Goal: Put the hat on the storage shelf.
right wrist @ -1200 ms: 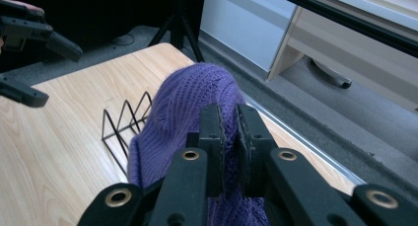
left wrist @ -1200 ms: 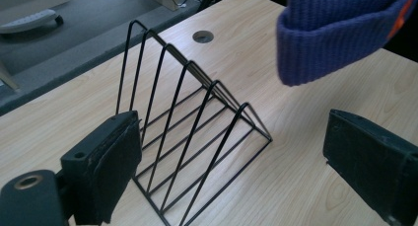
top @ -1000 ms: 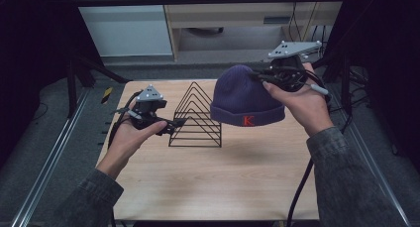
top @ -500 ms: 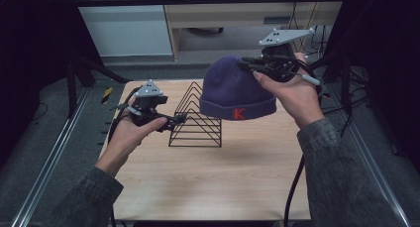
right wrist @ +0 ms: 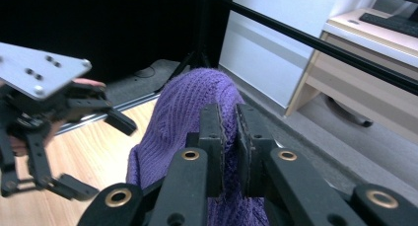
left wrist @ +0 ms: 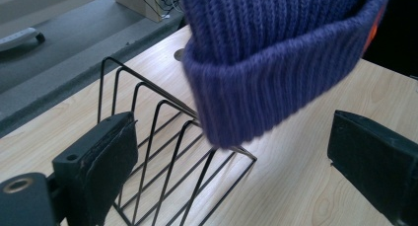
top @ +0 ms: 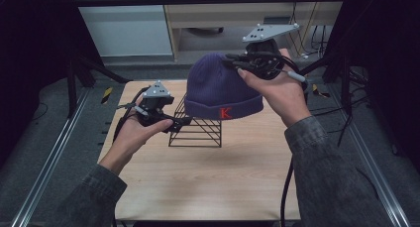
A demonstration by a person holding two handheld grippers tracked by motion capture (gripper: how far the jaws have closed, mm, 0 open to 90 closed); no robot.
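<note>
The right tool [top: 236, 64] pinches the crown of a purple knit beanie [top: 220, 88], its pads pressed together on a fold of the fabric, as the right gripper view confirms. Gripped at the top, the beanie hangs open-end down, with its folded cuff and red letter patch lowest. It is clear of the bench [top: 208, 172], directly above the black wire rack [top: 195, 130]. This hold probably lets the opening drop over the rack's triangular peak.

The left tool [top: 184, 122] is level beside the rack, with its jaws spread. In the left gripper view one pad [left wrist: 116, 159] is in front of the near wires of the rack [left wrist: 162, 152], and the other is well off to the side. The cuff of the beanie [left wrist: 276, 73] hangs between and beyond them, untouched. From here the left tool could likely steady the rack or guide the cuff downward. Whether either jaw touches the wire cannot be told.

The rack is upright on the bench, below the right tool.
</note>
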